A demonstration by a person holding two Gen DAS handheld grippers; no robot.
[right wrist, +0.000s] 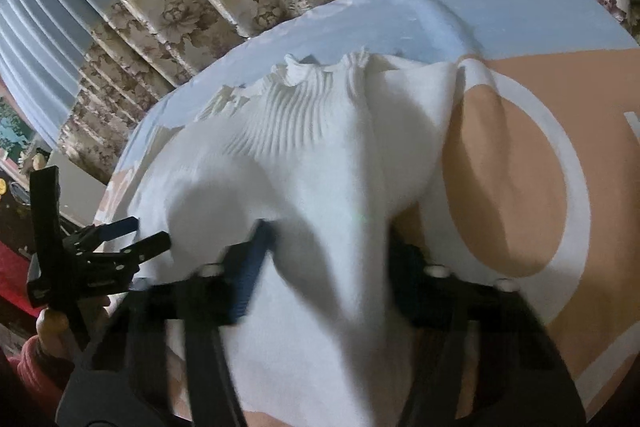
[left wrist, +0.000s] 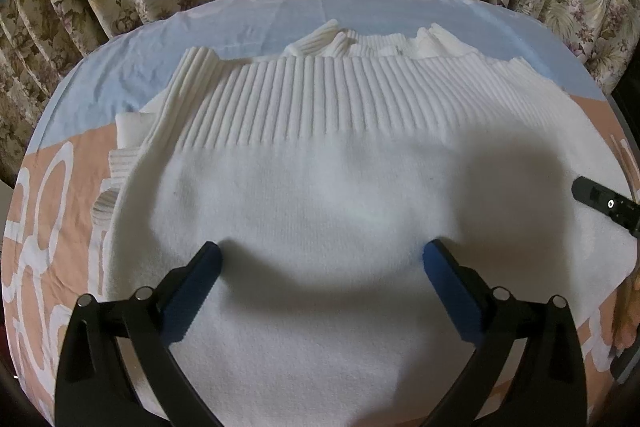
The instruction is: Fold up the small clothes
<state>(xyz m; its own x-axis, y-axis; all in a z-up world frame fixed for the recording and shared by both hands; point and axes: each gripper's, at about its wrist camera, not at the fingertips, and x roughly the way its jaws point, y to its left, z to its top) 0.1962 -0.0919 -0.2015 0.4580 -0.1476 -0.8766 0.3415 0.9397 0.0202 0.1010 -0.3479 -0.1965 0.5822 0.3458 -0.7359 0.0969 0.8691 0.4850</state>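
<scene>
White knit sweater [left wrist: 320, 195] lies spread on the peach-and-blue bedsheet [left wrist: 60, 195], left gripper [left wrist: 320, 259] hovering over its near half with fingers wide apart, while the right gripper [right wrist: 328, 247] appears to pinch a raised ridge at the right edge, probably to fold it.

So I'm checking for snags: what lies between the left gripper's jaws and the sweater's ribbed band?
Only plain white knit of the sweater, partly shadowed. The left wrist view shows nothing else between the open left gripper and the ribbed band.
</scene>
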